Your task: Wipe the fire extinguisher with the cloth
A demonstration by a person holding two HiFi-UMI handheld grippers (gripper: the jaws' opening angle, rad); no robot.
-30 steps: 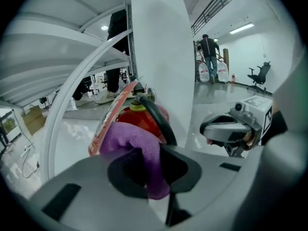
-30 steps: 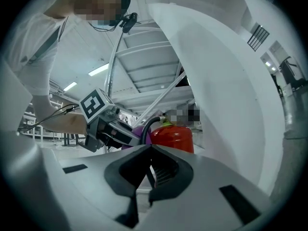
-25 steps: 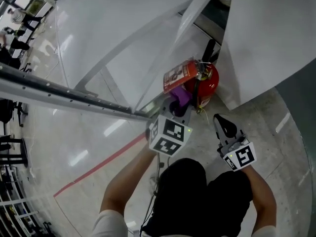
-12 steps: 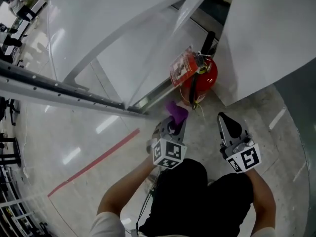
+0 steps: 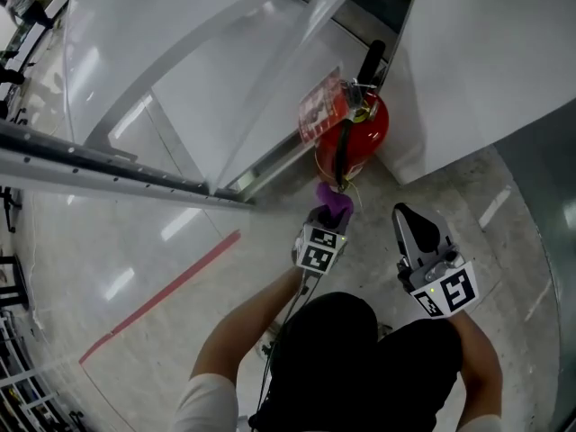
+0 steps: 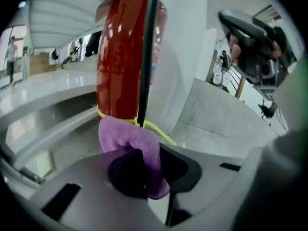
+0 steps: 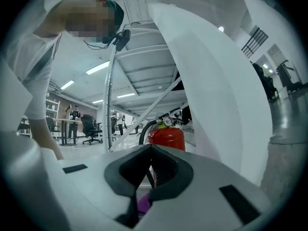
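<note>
- Jaws of the left gripper [image 5: 329,212] clamp the purple cloth [image 5: 331,200]; those of the right gripper [image 5: 407,216] sit together, empty
- Red fire extinguisher [image 5: 362,135] stands upright on the floor [image 5: 504,241], straight ahead of the cloth; left gripper nearer

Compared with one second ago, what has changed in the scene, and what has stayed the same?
The left gripper moved the purple cloth down the fire extinguisher, from beneath its tag to its lower end. Its jaws stay shut on the purple cloth. The right gripper stays aside, shut and empty.
</note>
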